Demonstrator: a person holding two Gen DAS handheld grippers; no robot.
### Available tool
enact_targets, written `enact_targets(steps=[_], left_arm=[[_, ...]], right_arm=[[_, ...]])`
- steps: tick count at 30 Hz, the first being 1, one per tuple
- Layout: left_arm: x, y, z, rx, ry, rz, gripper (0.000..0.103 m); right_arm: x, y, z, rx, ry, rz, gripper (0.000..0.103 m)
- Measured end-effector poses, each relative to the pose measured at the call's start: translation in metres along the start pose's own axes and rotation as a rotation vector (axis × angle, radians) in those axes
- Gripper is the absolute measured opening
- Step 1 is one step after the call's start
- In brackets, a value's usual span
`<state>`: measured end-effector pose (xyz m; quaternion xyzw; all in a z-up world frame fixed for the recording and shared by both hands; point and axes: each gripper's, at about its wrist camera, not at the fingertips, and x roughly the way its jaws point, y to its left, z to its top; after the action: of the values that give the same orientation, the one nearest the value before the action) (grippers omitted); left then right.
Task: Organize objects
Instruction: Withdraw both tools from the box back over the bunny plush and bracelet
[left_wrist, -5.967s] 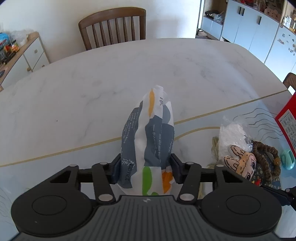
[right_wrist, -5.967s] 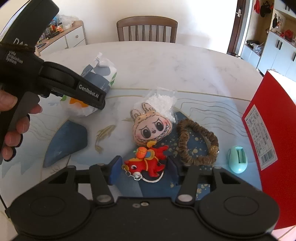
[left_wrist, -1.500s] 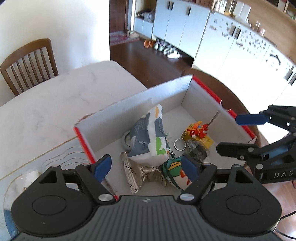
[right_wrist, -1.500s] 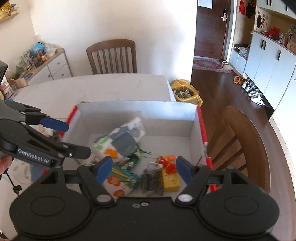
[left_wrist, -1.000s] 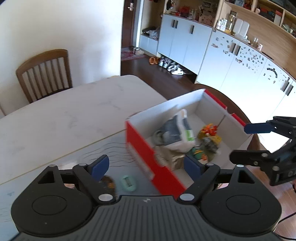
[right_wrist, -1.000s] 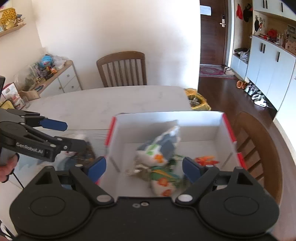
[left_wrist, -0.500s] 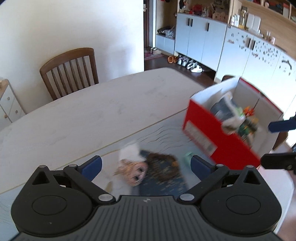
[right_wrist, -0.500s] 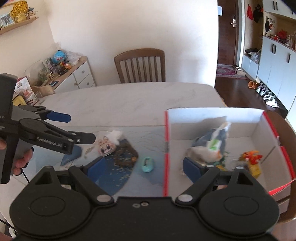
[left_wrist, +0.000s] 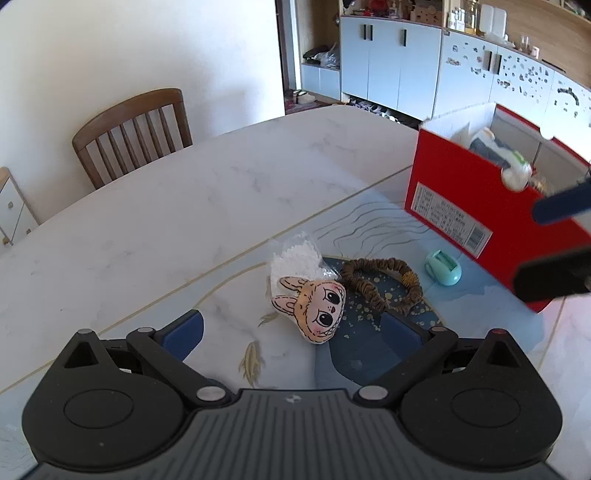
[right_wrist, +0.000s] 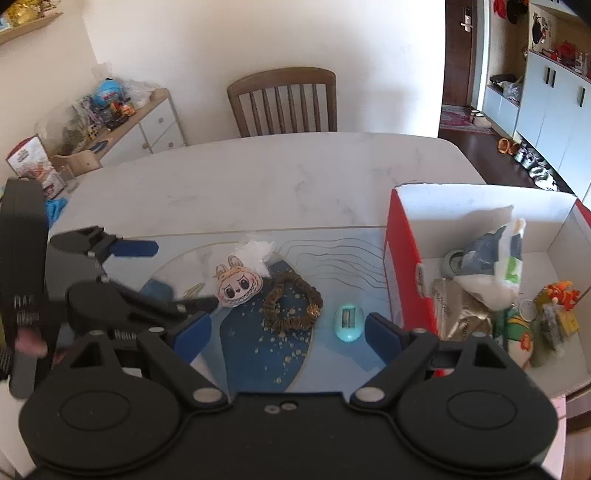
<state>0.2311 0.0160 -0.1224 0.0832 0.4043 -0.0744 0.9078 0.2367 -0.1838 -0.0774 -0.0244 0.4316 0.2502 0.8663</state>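
while several things already lie inside the red box (right_wrist: 400, 258) at about three o'clock in the right wrist view, a patterned bag (right_wrist: 491, 258), a small orange toy (right_wrist: 561, 290) and some packets i cannot identify, the sorting looks only partly done. four things are left on the table mat (right_wrist: 258, 354): a plush face with rabbit ears (left_wrist: 314, 304), a clear bag of white bits (left_wrist: 297, 258) touching it at twelve o'clock, a brown hair scrunchie (left_wrist: 380, 282) just beside it at two o'clock, and a small mint green object (left_wrist: 443, 267) near the foot of the box wall. the left gripper (left_wrist: 291, 330) has its fingers spread wide with nothing between them, the plush face lying just ahead of the gap. the right gripper (right_wrist: 288, 330) is also spread and empty, with the mint green object and the scrunchie just ahead of its gap. my guess is the plush face goes next. a white label with a barcode (left_wrist: 448, 221) is stuck on the red wall, its print too small to read; lettering on the left gripper's body is blurred.
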Motion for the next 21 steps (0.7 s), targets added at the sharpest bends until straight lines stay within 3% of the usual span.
enact_targets(steps=[12, 21], left_arm=[[0.028, -0.013, -0.013, -0.025, -0.014, 0.073, 0.103], [0.042, -0.012, -0.011, -0.070, -0.008, 0.091, 0.097]], right_arm=[[0.060, 0.011, 0.017, -0.071, 0.097, -0.012, 0.081], [0.101, 0.013, 0.025, -0.092, 0.166, -0.022, 0.065]])
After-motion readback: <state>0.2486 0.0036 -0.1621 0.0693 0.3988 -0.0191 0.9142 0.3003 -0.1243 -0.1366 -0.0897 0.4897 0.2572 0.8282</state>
